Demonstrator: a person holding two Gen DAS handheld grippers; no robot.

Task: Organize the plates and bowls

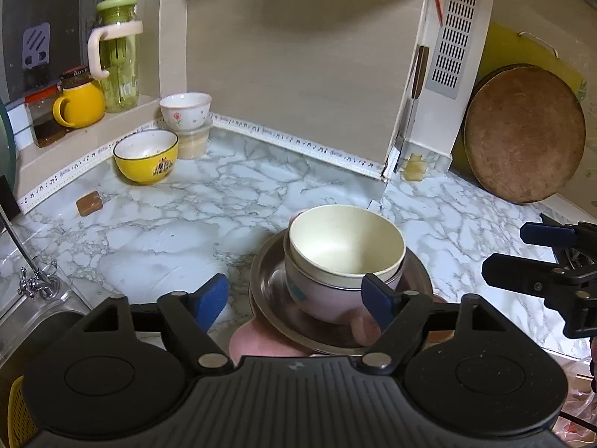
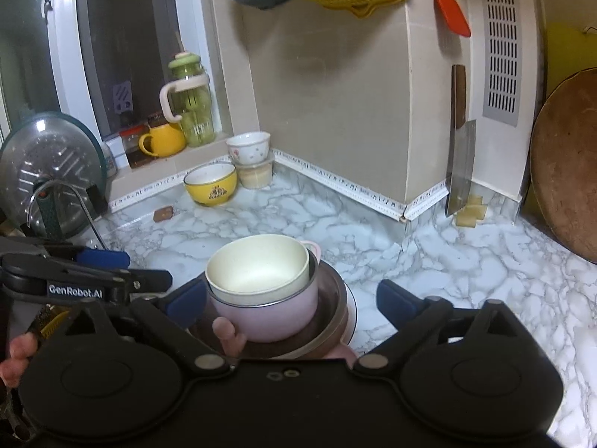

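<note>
- The yellow bowl (image 1: 146, 156) sits at the far left of the worktop (image 1: 224, 194), near the window ledge, well apart from both grippers. Just to its right a white flowered bowl (image 1: 185, 110) rests on a small lidded tub (image 1: 194, 142).
- The left gripper (image 1: 294, 296) points down at the stack from the near side. Its jaws are spread wide and hold nothing. In the left wrist view its right blue pad overlaps the near right side of the pink bowl; whether it touches cannot be told. Its left pad stands clear over bare worktop.
- The stack lies between the two grippers and just ahead of each: a cream bowl (image 1: 347, 244) nested in a pink bowl (image 1: 328, 298), which stands upright in a metal plate (image 1: 268, 280). Under the plate a pink dish (image 1: 253, 339) shows at the near edge.
- The right gripper (image 2: 294, 300) faces the same stack, its jaws spread as wide as they seem to go and empty. Its left pad stands just beside the pink bowl's left wall, and its right pad hangs over open worktop beyond the plate's rim.
- Judgement: the stack looks set down and released. The next things to gather would be the two bowls far to the left; the left gripper is the nearer one to them, and either would have to travel well forward and leftward.
- A round wooden board (image 1: 522, 134) leans against the wall at far right, away from the work.
</note>
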